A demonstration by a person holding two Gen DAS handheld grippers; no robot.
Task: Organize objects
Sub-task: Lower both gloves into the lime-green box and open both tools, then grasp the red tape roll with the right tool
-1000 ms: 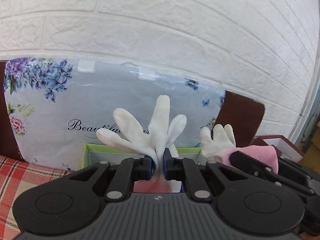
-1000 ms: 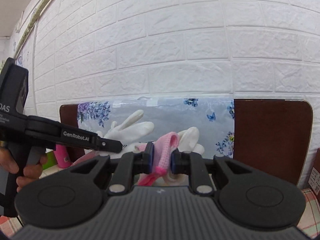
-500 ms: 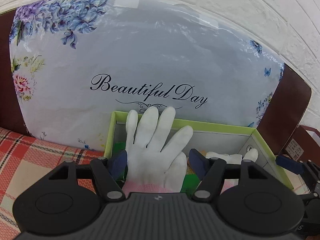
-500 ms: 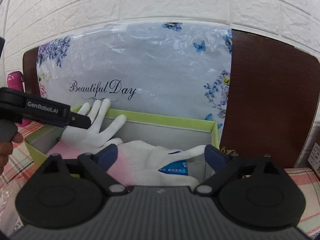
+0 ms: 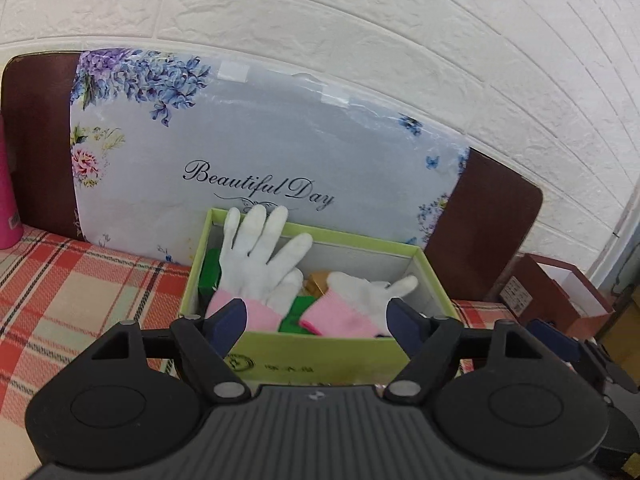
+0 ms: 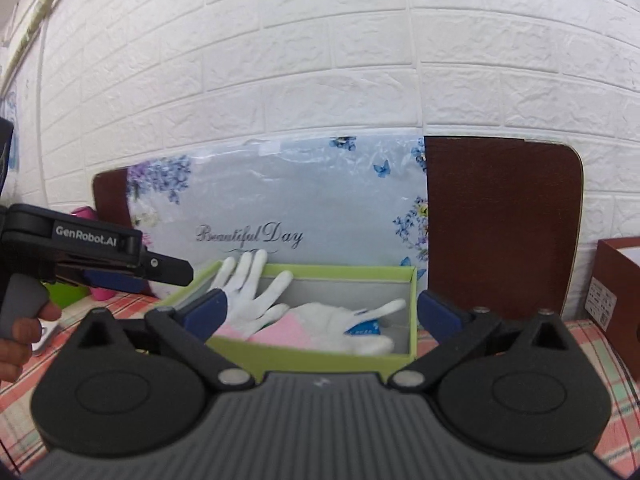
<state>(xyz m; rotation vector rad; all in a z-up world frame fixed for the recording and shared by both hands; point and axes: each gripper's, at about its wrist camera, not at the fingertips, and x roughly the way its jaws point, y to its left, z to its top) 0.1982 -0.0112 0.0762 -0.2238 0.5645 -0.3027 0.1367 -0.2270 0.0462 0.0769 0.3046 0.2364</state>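
Note:
Two white gloves with pink cuffs lie in the open green box. The left glove leans its fingers on the box's far rim, while the right glove lies flat beside it. My left gripper hovers just before the box's front wall, its jaws opening and touching neither glove. In the right wrist view the same box holds both gloves. My right gripper stands wide before it, jaws opening, with nothing gripped. One of the left gripper's fingers reaches in from the left.
A floral "Beautiful Day" panel and a brown board lean on the white brick wall behind the box. A pink bottle stands far left and a red-brown box at the right. A plaid cloth covers the table.
Both grippers were shut on a glove each, carried them into the green box, opened and let go. They have since drawn back from the box, leaving both gloves inside.

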